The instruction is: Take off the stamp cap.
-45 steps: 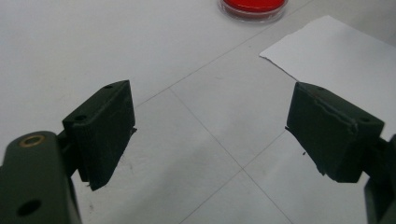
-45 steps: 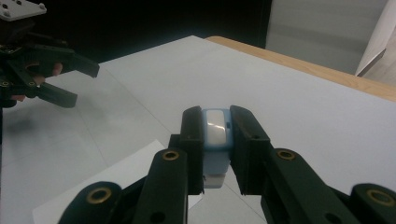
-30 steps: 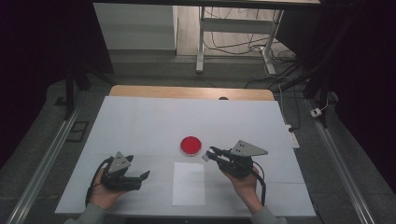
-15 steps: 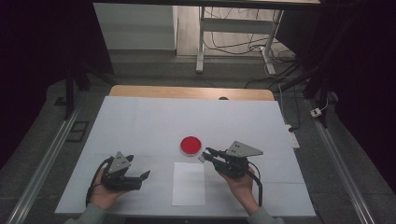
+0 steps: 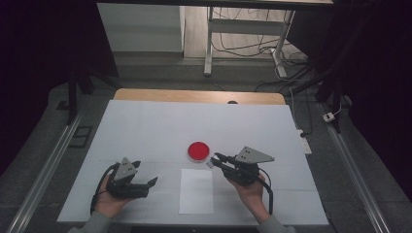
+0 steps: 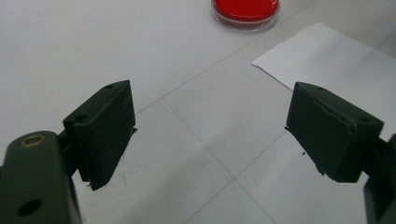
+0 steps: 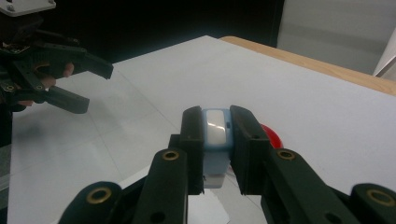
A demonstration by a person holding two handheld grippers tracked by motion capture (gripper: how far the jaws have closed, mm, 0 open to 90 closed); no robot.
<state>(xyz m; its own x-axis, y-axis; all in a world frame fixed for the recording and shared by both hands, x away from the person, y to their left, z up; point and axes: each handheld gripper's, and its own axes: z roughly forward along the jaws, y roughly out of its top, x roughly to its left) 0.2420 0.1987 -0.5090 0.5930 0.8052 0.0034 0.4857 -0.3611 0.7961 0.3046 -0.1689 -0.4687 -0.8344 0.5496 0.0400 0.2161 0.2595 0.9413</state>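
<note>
1. Right gripper view: right gripper clenched on a pale blue block, lower centre of frame.
2. High view: left gripper, lower left, jaws spread, grasping nothing; red dish at centre.

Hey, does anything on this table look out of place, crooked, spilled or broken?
Nothing stands out. The white sheet of paper lies flat and square, the round red dish sits upright, no spill. The right gripper holds a small pale blue block.
</note>
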